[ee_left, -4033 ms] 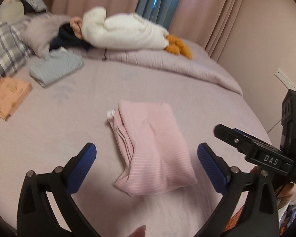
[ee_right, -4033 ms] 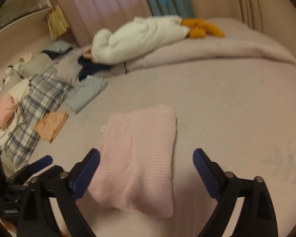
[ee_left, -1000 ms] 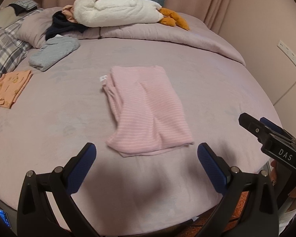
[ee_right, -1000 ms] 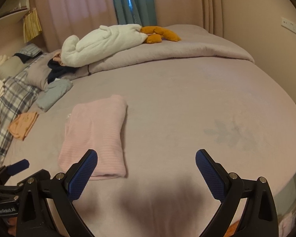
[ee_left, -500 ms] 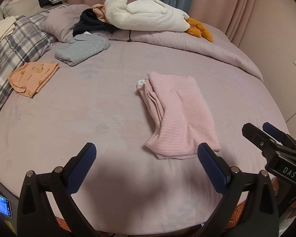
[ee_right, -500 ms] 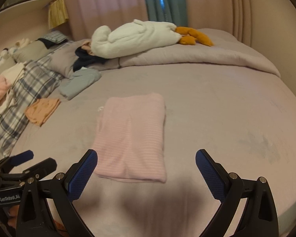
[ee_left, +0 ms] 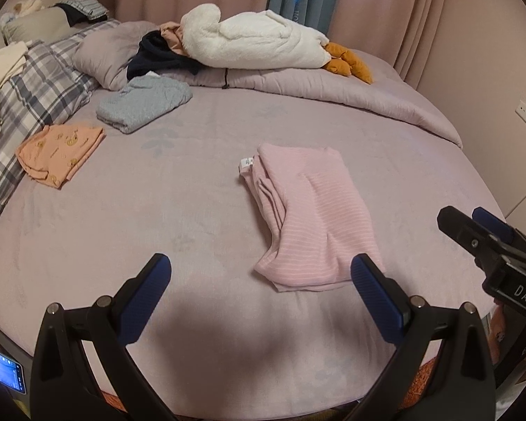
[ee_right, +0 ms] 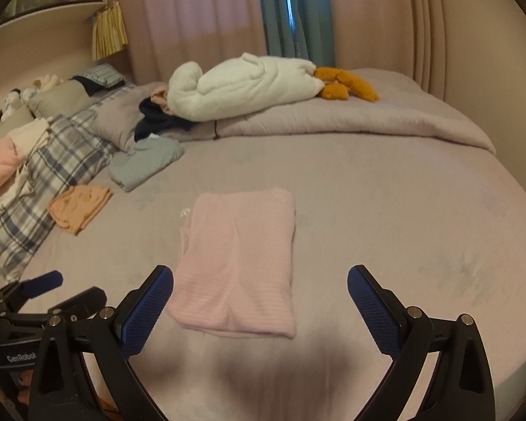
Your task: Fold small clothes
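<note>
Both the left hand-held gripper and right hand-held gripper are hovering open and empty over the bed, the pink garment lying folded at twelve o'clock, so fetching another piece looks next.

A pink striped garment lies folded into a long rectangle in the middle of the mauve bed, flat, with a small white label sticking out at its far left corner and its layered edges showing along the left side. Further back on the left, an orange printed garment and a grey-blue garment also lie folded, well apart from the pink one
</note>
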`<action>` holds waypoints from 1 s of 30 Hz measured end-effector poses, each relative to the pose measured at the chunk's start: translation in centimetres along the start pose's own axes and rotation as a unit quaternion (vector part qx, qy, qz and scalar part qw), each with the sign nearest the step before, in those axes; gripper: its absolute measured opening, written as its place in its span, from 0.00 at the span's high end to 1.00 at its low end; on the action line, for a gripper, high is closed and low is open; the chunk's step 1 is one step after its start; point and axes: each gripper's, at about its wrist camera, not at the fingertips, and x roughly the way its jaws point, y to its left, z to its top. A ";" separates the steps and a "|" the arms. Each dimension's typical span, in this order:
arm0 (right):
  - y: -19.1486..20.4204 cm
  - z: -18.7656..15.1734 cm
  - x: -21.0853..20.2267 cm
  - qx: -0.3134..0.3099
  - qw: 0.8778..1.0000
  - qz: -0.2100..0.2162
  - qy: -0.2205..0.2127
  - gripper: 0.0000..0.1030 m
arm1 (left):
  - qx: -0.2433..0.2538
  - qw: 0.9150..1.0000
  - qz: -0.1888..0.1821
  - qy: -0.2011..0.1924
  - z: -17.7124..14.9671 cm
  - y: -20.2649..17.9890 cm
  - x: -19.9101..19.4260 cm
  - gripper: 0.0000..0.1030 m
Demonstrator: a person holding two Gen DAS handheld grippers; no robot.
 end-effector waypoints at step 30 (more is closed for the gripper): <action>-0.1 0.1 -0.2 0.003 1.000 -0.005 -0.007 0.04 | 0.015 1.000 -0.006 -0.002 0.4 -1.5 0.1 0.00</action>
